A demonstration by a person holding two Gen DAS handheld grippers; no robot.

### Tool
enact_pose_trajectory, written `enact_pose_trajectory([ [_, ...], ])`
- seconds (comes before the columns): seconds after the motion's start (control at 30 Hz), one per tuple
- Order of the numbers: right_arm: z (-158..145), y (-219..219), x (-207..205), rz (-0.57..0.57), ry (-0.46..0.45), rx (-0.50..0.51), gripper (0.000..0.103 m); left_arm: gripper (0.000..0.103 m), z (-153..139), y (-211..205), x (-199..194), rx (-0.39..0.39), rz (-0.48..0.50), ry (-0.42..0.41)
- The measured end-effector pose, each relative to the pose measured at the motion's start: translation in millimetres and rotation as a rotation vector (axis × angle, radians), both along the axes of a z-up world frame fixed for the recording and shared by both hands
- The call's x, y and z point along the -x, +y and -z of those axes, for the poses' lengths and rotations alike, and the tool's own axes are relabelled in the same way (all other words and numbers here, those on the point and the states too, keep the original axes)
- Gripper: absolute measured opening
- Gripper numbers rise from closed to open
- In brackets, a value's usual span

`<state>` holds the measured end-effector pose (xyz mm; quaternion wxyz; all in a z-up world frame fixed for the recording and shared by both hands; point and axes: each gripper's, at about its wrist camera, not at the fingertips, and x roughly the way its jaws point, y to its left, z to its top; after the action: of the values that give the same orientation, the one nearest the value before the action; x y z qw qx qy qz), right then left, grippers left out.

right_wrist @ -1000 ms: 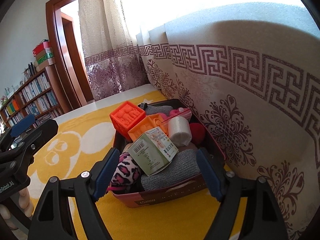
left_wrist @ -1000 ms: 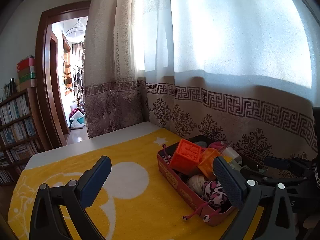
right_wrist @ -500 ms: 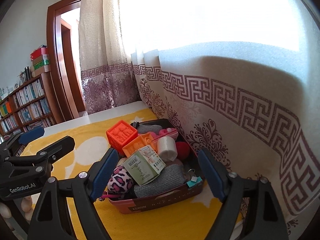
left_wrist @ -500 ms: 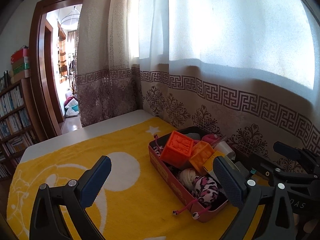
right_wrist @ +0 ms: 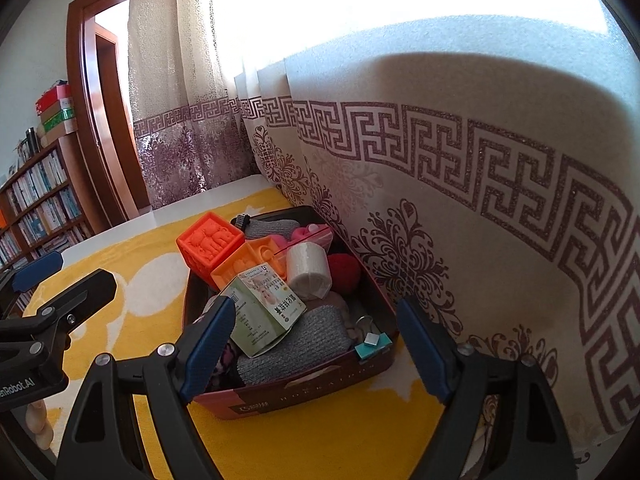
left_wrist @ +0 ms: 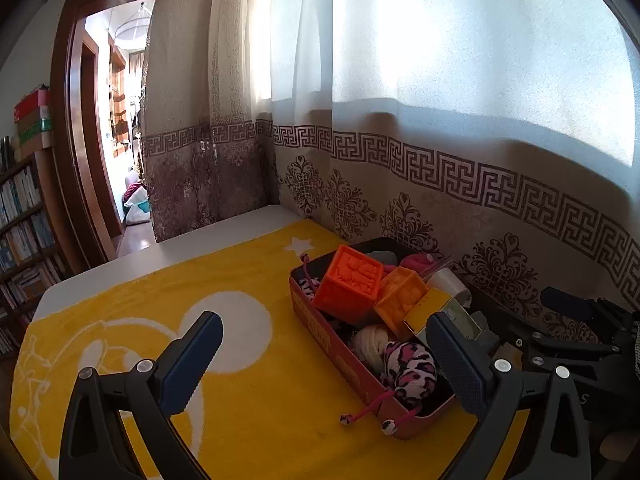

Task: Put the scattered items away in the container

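Note:
A dark red container (right_wrist: 304, 394) stands on the yellow cloth by the curtain, filled with items: two orange cubes (right_wrist: 210, 245), a white roll (right_wrist: 309, 270), a green-white carton (right_wrist: 264, 310), a grey knit piece (right_wrist: 296, 344), a pink leopard pouch (left_wrist: 410, 372). The container also shows in the left wrist view (left_wrist: 340, 356). My right gripper (right_wrist: 316, 348) is open and empty, raised in front of the container's near end. My left gripper (left_wrist: 324, 364) is open and empty, beside the container's long side.
A patterned curtain (right_wrist: 440, 184) hangs right behind the container. The yellow cloth (left_wrist: 224, 360) covers a white table. A doorway (left_wrist: 108, 140) and bookshelves (right_wrist: 36, 208) stand at the left. The left gripper shows in the right wrist view (right_wrist: 48, 320).
Both grippers have pulled back and up from the container, which now looks smaller and farther off. Both stay open and empty.

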<state>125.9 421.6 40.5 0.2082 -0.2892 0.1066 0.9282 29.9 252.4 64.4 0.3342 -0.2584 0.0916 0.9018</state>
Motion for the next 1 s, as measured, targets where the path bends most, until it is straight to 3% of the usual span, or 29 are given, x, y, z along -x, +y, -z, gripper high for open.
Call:
enact_pose_trajectory([
  [1.0,2,-1,2,-0.008,-0.01,-0.004,0.085,0.103,4,13,5,0.032,0.029,-0.045],
])
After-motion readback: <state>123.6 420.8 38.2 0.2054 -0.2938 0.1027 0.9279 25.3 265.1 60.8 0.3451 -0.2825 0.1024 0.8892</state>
